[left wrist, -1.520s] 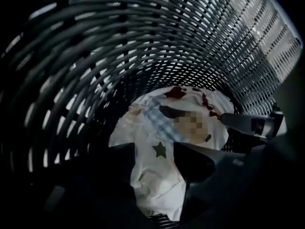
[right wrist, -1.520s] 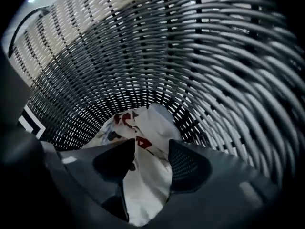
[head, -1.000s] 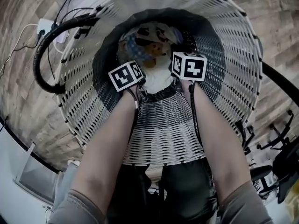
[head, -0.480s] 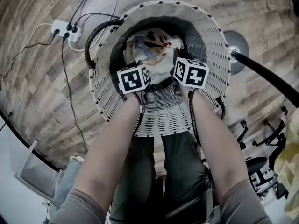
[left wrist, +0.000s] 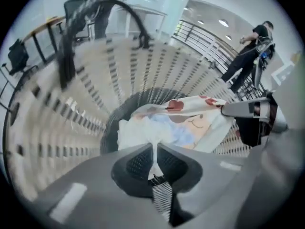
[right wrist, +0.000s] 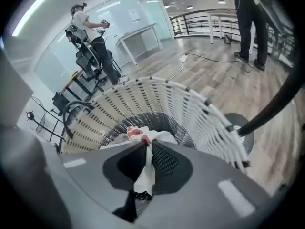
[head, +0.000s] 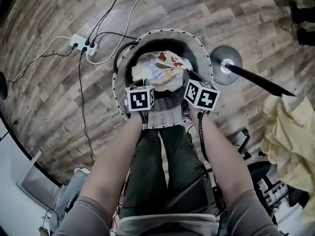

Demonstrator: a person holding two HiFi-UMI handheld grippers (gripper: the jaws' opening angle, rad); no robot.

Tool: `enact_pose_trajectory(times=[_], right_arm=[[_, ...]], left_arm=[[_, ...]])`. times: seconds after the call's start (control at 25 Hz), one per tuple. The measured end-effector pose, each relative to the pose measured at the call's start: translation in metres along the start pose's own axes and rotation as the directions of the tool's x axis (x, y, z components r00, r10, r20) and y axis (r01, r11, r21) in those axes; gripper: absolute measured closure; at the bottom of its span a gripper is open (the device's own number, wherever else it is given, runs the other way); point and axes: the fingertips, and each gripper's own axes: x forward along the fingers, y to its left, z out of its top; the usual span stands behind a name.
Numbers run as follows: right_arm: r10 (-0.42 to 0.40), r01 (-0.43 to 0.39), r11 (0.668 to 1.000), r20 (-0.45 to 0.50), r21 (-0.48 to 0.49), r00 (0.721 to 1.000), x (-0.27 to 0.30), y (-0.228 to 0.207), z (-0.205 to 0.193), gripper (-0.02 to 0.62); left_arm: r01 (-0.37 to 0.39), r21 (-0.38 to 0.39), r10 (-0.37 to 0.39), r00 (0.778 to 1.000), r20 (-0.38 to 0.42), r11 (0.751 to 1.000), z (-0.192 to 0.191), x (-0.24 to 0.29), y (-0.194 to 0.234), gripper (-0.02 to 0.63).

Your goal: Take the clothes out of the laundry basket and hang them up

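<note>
Both left claw (left wrist: 153, 149) and right claw (right wrist: 144, 149) clenched on cloth (head: 160, 68) bunched in basket (head: 167, 114).

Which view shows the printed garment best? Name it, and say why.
Left gripper view: the garment spreads wide, print plain. Head view shows it small in the basket; right gripper view only a pinched fold.

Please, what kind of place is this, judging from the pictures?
Probably an open office or lab, not a home: glass partitions, a metal railing and a white desk stand behind the person.
</note>
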Motion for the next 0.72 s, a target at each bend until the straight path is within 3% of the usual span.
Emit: enact_pose_trajectory(times=[0.2,0.4,0.56,0.72], right_arm=[[0.147,-0.147,0.989,0.046,-0.008,0.988,-0.078,0.035,0.021,0.548],[0.254,-0.249,0.966,0.069,-0.068,0.965,-0.160,0.069,0.035,0.548],[0.310,-0.292,0.940,0.088,-0.174,0.947,-0.222,0.101,0.053,0.548],[0.348,-0.301,0.909,0.128,-0.287,0.929,-0.285,0.128,0.077,0.548]], left_arm=[[0.008,0.156,-0.012,1.000,0.019,0.988,0.021,-0.060,-0.002,0.577],[0.014,0.399,-0.033,0.999,0.042,0.917,0.035,-0.123,-0.022,0.576],[0.024,0.477,-0.073,0.994,0.085,0.879,0.048,-0.182,-0.041,0.577],[0.037,0.494,-0.129,0.980,0.152,0.869,0.063,-0.250,-0.064,0.577]])
